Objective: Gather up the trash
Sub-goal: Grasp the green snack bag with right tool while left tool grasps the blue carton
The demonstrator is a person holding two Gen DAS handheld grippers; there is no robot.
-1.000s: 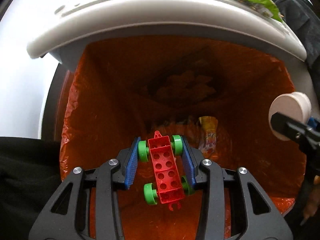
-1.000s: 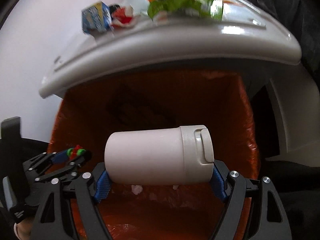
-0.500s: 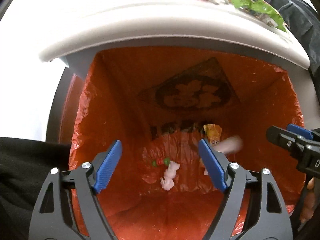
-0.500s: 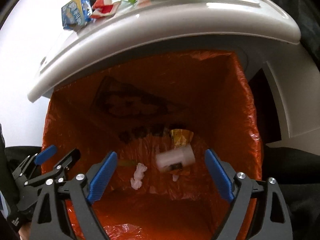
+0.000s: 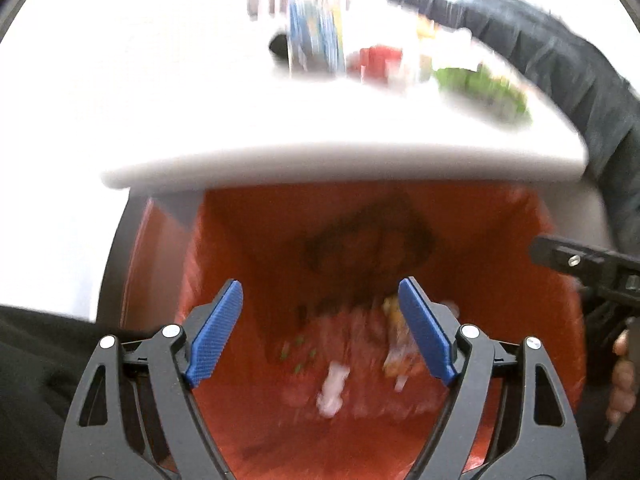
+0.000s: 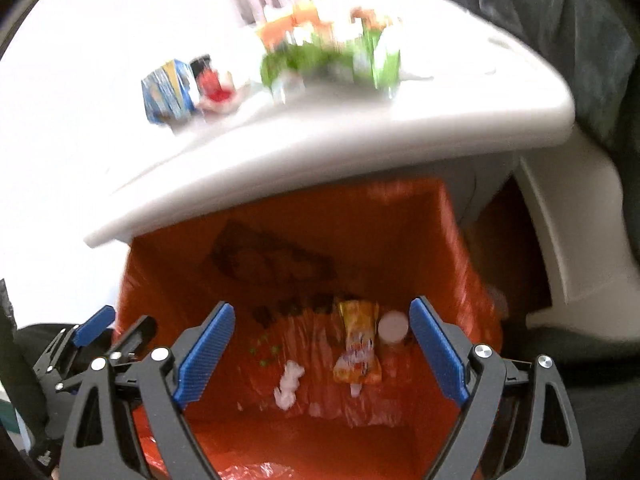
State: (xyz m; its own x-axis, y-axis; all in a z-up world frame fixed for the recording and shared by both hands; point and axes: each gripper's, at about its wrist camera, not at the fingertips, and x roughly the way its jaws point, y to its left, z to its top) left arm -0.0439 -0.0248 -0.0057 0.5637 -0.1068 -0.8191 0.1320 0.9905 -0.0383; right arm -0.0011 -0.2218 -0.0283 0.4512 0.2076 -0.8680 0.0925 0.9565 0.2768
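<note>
Both grippers hang over the orange-lined bin (image 6: pixel 452 240), jaws spread wide, nothing between them. Left gripper (image 5: pixel 320 334), right gripper (image 6: pixel 322 354). White desk (image 6: pixel 360 140) edge overhangs the bin's far side; on it, blurred: blue carton (image 6: pixel 168 92), red scrap (image 6: pixel 216 90), green wrapper (image 6: pixel 332 60). Dark sleeve (image 5: pixel 560 64) far right. Dropped trash lies at the bin bottom, well below the jaws: white cup (image 6: pixel 393 326), yellow snack wrapper (image 6: pixel 358 344), crumpled tissue (image 6: pixel 288 384), green-wheeled toy (image 6: pixel 266 354), barely discernible.
</note>
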